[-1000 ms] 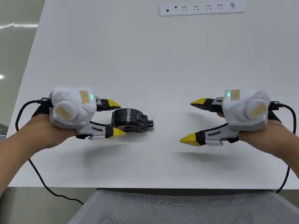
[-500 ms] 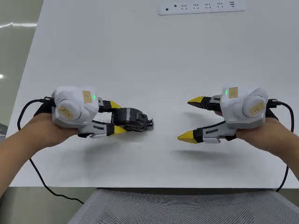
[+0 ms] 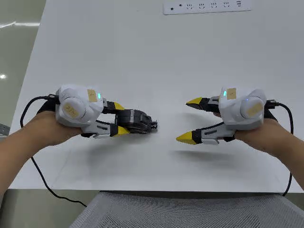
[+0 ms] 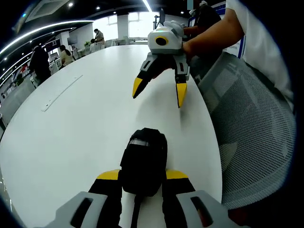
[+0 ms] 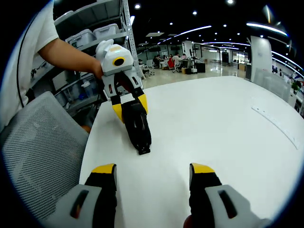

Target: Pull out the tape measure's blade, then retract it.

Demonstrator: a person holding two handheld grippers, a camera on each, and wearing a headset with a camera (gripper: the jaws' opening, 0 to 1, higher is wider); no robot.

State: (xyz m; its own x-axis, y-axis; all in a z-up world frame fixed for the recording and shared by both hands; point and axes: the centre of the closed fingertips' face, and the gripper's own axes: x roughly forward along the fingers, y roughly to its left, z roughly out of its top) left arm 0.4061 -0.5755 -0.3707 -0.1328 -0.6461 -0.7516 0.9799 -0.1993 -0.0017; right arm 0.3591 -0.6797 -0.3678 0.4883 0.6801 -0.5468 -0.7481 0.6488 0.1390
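Your left claw [image 3: 121,118] is clenched on the tape measure [image 3: 140,121], low over the near part of the white bench [image 3: 142,57], just past the mesh chair back [image 3: 180,211] at the bottom of the head view. In the left gripper view both yellow-tipped jaws press against the sides of the black case, which lies flat on the bench and sticks out forward past the tips. The case's hook end [image 5: 144,151] points at your right claw [image 3: 189,120] and sits tight at the case mouth. The right claw is released, with its jaws spread wide and only bare bench between them. It sits level with the left claw, well apart from the tape measure, and faces it across the gap. Your hands wrap the white bodies of both claws, each with a small light lit on top. A black cable [image 3: 40,175] trails from the left one off the near edge. A white power strip [image 3: 206,6] lies flat at the far edge of the bench.
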